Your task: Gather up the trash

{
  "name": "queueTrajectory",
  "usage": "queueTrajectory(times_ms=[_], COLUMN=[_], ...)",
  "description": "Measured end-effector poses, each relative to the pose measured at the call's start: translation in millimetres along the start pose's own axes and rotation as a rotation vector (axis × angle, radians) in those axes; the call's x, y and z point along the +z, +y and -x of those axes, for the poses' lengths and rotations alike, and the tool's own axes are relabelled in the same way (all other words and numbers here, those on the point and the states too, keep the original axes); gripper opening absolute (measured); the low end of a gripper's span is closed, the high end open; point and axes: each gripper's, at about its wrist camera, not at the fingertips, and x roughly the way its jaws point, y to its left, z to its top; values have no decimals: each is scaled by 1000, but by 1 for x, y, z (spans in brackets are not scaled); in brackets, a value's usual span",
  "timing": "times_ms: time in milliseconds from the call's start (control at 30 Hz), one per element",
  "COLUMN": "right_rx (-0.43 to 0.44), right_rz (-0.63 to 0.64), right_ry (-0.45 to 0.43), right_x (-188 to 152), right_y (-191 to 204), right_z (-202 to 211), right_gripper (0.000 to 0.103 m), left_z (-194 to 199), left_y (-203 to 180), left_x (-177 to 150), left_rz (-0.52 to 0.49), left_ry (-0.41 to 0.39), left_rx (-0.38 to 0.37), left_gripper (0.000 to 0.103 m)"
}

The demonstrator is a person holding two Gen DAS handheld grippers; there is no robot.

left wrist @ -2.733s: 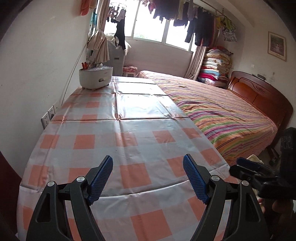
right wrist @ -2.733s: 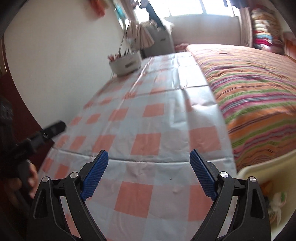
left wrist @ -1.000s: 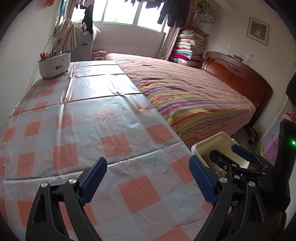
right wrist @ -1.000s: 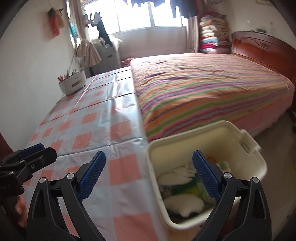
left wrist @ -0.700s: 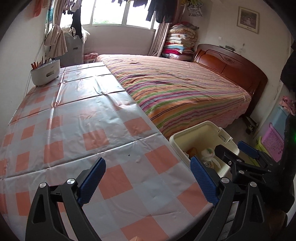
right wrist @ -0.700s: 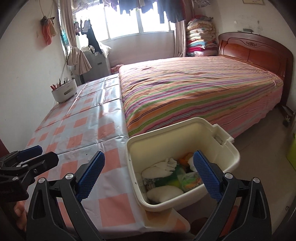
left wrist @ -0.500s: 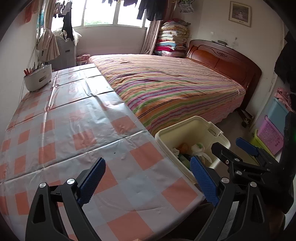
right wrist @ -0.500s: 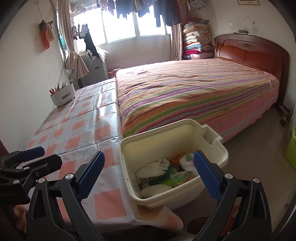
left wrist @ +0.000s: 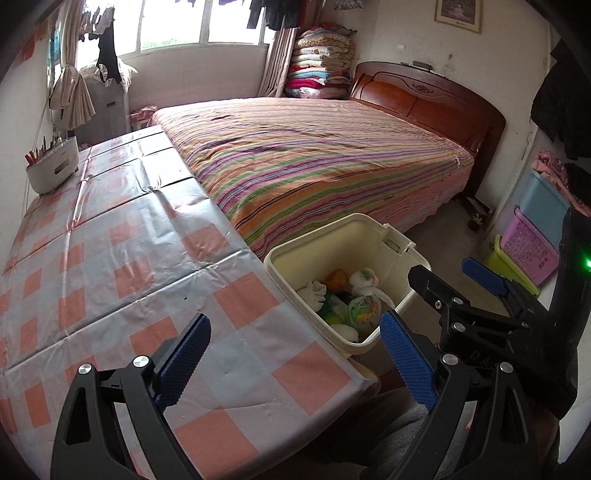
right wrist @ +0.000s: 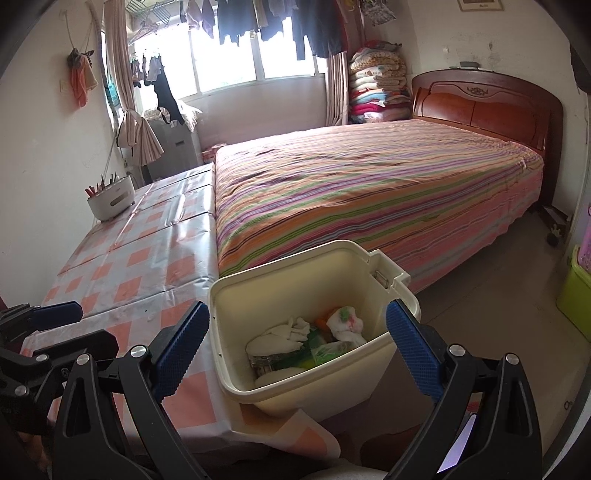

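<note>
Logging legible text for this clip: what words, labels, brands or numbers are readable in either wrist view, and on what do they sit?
"D A": faint embossed letters on the right gripper body, left wrist view; partly hidden, the rest unreadable.
White caddy on the checked tablecloth: small mark on its front, too small to read.
Framed picture on the wall: too blurred to tell any text.
Trash bin and the wrappers inside: no legible print.

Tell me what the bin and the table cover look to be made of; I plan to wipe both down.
The bin looks like moulded plastic, cream and matt: smooth, thin walls, rolled rim and a moulded hinge tab. The table cover looks like plastic or oilcloth sheeting, glossy: window light glares off it, and its fold creases stay sharp. Neither can be told for certain by eye.
</note>
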Motion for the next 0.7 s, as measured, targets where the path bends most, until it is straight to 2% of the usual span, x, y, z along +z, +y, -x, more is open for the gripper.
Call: queueTrajectory(times_ms=[533, 700], right_rx=[-59, -56], right_rz=[78, 76], right_ry=[-25, -25], right_x=[3, 4], right_y=[18, 17], right_z=[1, 2], right_gripper=[95, 95], left_z=[5, 5], left_y=[-8, 0], left_x=[0, -1], left_rz=[-28, 32], left_ry=[14, 45], left_rx=[13, -45], left_gripper=[90, 91])
